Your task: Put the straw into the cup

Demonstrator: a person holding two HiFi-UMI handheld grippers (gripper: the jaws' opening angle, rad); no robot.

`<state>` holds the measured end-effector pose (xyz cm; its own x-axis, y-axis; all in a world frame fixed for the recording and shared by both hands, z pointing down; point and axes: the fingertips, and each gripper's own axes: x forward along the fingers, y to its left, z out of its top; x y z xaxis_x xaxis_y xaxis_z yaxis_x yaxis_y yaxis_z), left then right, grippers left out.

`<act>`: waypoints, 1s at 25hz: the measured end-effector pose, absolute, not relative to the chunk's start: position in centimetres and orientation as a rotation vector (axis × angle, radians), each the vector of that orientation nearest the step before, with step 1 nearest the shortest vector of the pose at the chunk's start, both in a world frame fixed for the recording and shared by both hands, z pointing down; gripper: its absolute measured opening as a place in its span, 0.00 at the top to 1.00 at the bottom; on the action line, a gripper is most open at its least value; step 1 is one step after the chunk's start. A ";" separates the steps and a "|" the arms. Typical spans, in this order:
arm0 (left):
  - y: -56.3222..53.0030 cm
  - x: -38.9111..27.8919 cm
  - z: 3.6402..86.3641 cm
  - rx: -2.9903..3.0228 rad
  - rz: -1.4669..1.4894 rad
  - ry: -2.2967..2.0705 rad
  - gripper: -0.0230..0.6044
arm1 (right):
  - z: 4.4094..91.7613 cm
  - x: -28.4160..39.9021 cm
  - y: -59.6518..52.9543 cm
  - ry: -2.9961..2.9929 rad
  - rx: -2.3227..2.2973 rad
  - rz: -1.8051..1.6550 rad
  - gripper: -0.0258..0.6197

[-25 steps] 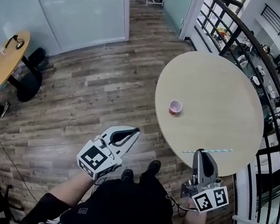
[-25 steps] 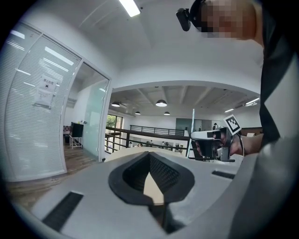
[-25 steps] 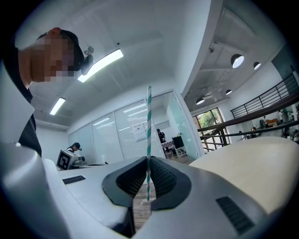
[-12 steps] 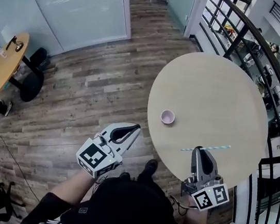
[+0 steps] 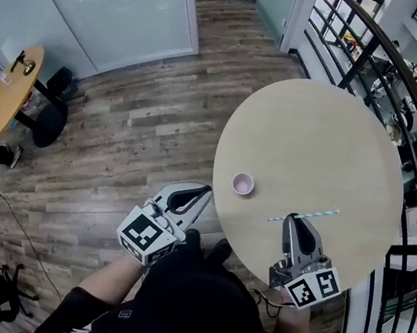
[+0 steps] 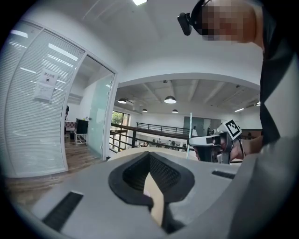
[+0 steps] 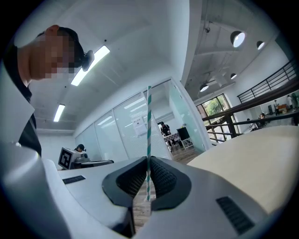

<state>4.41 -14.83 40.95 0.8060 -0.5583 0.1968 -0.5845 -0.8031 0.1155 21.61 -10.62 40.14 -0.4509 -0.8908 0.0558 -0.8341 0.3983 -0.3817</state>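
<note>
Straw (image 5: 318, 215), slim, teal-striped, between ribbed jaws

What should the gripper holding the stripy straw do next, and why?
Probably the right gripper should carry the straw to the person's left, until one end is above the pink cup. Its jaws are shut on the straw, which lies crosswise over the table. The cup stands apart from it, mouth up, so the straw likely needs lining up before it goes down.

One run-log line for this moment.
right gripper: shut on straw | left gripper: shut, empty | cup: upright on table, apart from straw | straw not yet in cup
</note>
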 end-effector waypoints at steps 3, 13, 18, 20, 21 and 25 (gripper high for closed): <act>-16.1 4.3 41.6 2.814 0.231 -0.893 0.95 | 41.0 21.0 -12.0 2.497 -1.554 -0.571 0.90; -20.2 3.9 44.0 2.788 0.209 -0.808 0.95 | 43.5 19.0 -17.0 2.481 -1.623 -0.633 0.90; -22.0 4.0 45.5 2.787 0.226 -0.779 0.95 | 44.6 18.2 -18.9 2.484 -1.647 -0.654 0.90; -22.6 4.3 46.2 2.790 0.240 -0.766 0.95 | 45.3 18.1 -19.5 2.488 -1.655 -0.667 0.90; -22.9 4.6 46.6 2.789 0.247 -0.758 0.95 | 45.8 18.2 -19.8 2.484 -1.660 -0.678 0.90; -24.3 4.8 48.6 2.767 0.264 -0.741 0.95 | 48.1 17.5 -21.5 2.480 -1.664 -0.726 0.90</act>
<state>4.81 -24.26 48.57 0.8529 -0.4632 0.2409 -0.5111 -0.8347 0.2048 17.53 -21.48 48.07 -0.4118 -0.8889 0.2006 -0.8567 0.3026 -0.4177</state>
